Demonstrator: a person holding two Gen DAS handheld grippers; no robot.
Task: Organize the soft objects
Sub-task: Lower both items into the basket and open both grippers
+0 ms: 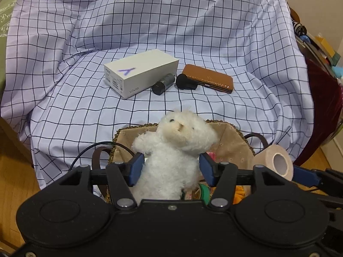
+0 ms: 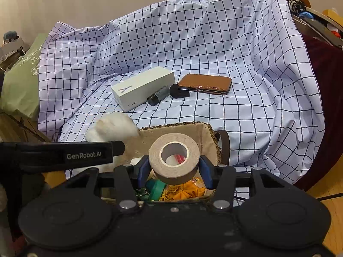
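Left wrist view: low and close behind the tongs [image 1: 170,167], facing far across the basket [image 1: 231,141] toward the checked sheet [image 1: 193,32]. Right wrist view: just right of that, equally near, same heading, over the same basket [image 2: 205,137]. Shared by both: sheet, white box [image 1: 139,72] [image 2: 141,87], brown wallet [image 1: 209,78] [image 2: 205,82], plush [image 1: 173,150] [image 2: 113,127], tape roll [image 1: 275,161] [image 2: 174,157].

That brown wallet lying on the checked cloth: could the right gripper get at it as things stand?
Probably not yet. The right gripper is shut on the tape roll, so it would have to drop that first. Otherwise the brown wallet lies uncovered beyond the basket.
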